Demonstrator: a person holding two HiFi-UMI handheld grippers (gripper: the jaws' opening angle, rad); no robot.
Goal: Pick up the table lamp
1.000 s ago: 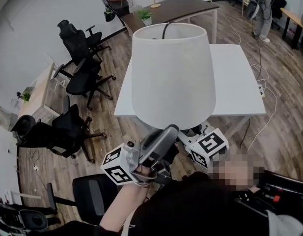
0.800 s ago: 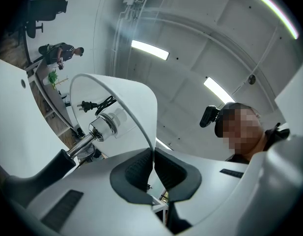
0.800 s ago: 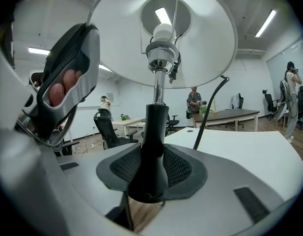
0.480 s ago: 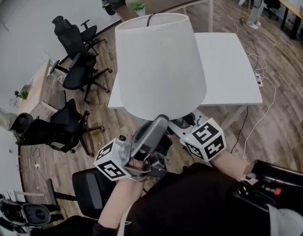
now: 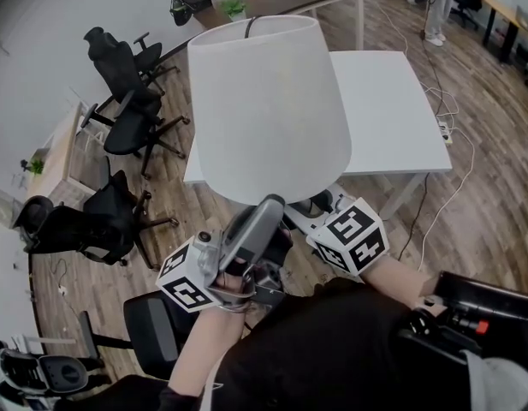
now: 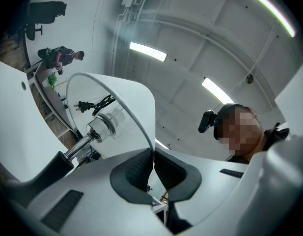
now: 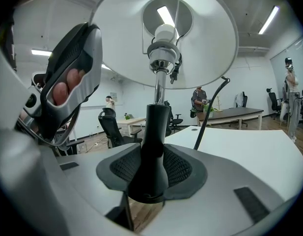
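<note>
Head view evidence: table lamp was seen held aloft, clear of the white table, with its shade concealing the points of grip. Only the right gripper view disclosed the underside. There the right tongs were clamped on the black lower stem, and the bulb and cord were exposed. Only the left gripper view showed the left tongs pinched together on the shade's thin rim. The left tongs were angled upward, with the left hand wrapped round the handle. The right tongs were held near level, the forearm entering from lower right.
</note>
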